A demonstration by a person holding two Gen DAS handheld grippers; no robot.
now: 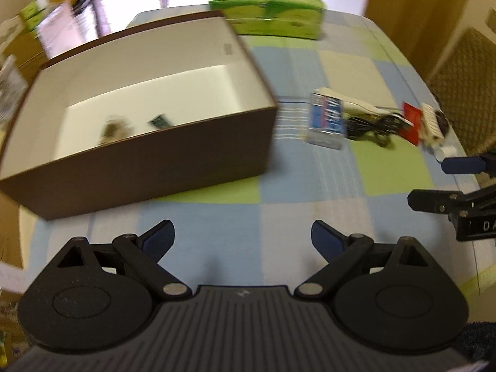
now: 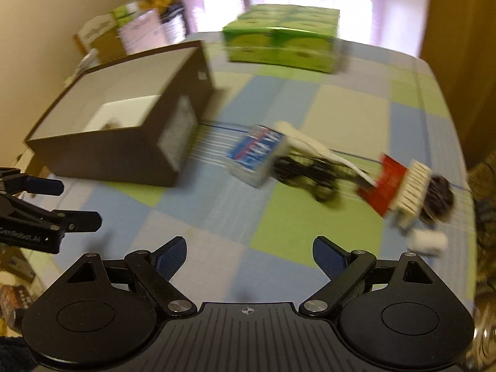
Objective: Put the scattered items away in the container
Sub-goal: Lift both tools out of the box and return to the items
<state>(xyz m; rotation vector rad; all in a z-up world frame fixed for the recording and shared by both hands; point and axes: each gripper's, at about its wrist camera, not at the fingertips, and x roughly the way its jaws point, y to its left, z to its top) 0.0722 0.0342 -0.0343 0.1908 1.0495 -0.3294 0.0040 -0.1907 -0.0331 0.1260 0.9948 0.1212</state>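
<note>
A brown box (image 1: pixel 148 152) (image 2: pixel 102 152) with a white inside stands open on the left of the checked cloth; a small brownish item (image 1: pixel 113 130) and a dark green packet (image 1: pixel 159 121) lie in it. To its right lies a scatter: a blue and white pack (image 1: pixel 327 117) (image 2: pixel 255 152), a white tool over a black cord (image 1: pixel 372 124) (image 2: pixel 307 170), a red packet (image 1: pixel 410 117) (image 2: pixel 383 183), a white comb-like strip (image 2: pixel 414 186) and a small white cylinder (image 2: pixel 429 240). My left gripper (image 1: pixel 243 238) is open and empty in front of the box. My right gripper (image 2: pixel 249 259) is open and empty, short of the scatter.
A green printed carton (image 1: pixel 269 6) (image 2: pixel 282 38) stands at the table's far edge. Cardboard boxes and papers (image 2: pixel 124 34) are stacked beyond the left edge. A woven chair back (image 1: pixel 465 86) is past the right edge. Both views are motion-blurred.
</note>
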